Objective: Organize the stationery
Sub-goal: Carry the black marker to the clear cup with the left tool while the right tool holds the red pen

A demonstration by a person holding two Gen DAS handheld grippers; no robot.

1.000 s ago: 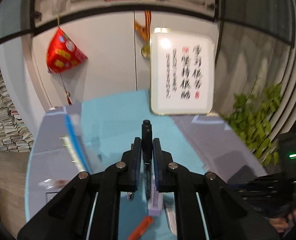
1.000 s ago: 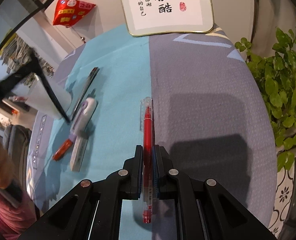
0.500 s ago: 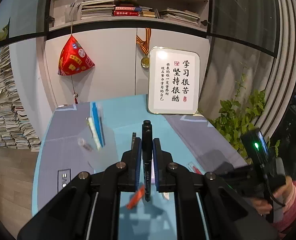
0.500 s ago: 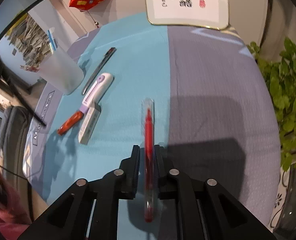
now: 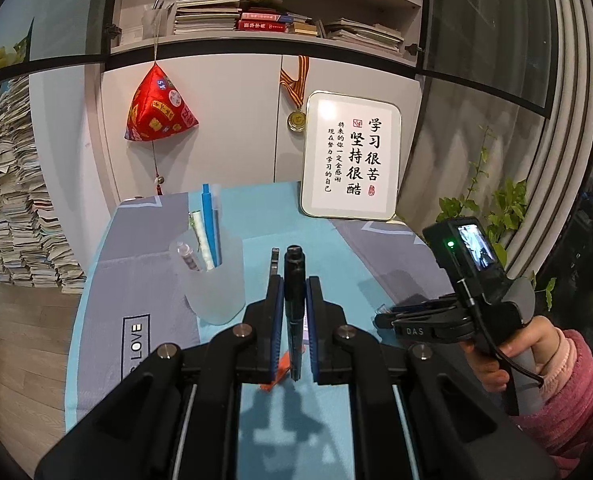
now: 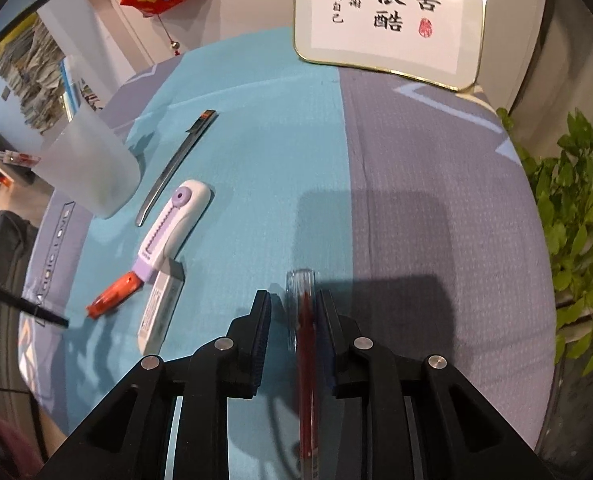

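A: Where's the black pen (image 5: 294, 280)?

B: Pinched in the left claw (image 5: 294, 292), raised just beside the frosted cup (image 5: 216, 280).

A: And the right claw (image 6: 292, 312)?

B: Spread around the red pen (image 6: 305, 320), which looks low over the worktop (image 6: 436, 168).

A: Next?

B: Probably tip the black pen upright and drop it into the cup.

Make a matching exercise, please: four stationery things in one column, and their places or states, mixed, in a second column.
Things:
1. black pen
2. red pen
3. blue pen
4. white and purple cutter

Places:
A. stands in the frosted cup
B. lies flat on the turquoise cloth, beside a metal ruler
C. clamped in the left gripper
D. between the open fingers of the right gripper

Pairs: 1-C, 2-D, 3-A, 4-B
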